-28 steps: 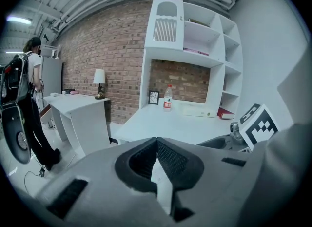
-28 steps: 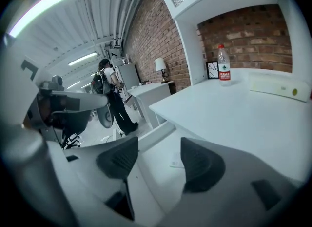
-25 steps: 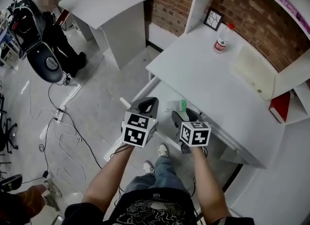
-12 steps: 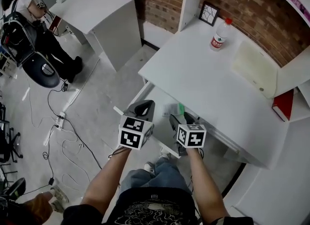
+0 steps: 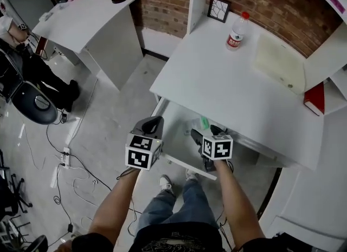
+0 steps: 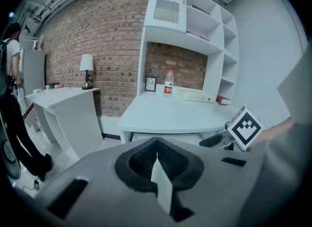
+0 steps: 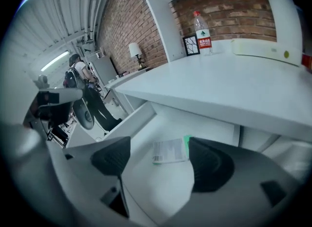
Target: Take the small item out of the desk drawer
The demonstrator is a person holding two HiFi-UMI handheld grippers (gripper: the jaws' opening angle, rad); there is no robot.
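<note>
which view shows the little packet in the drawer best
The right gripper view: the packet lies flat on the drawer floor, printed label and green edge clear. The head view shows only a small pale-and-green patch. The left gripper view misses it.

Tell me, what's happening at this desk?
A person holds a gripper in each hand over the open desk drawer. The right gripper has fingers that have just been opening and stand apart above a small white-and-green packet lying in the drawer, not touching it. The left gripper, fingers closed and empty, hangs near the drawer's left side.
</note>
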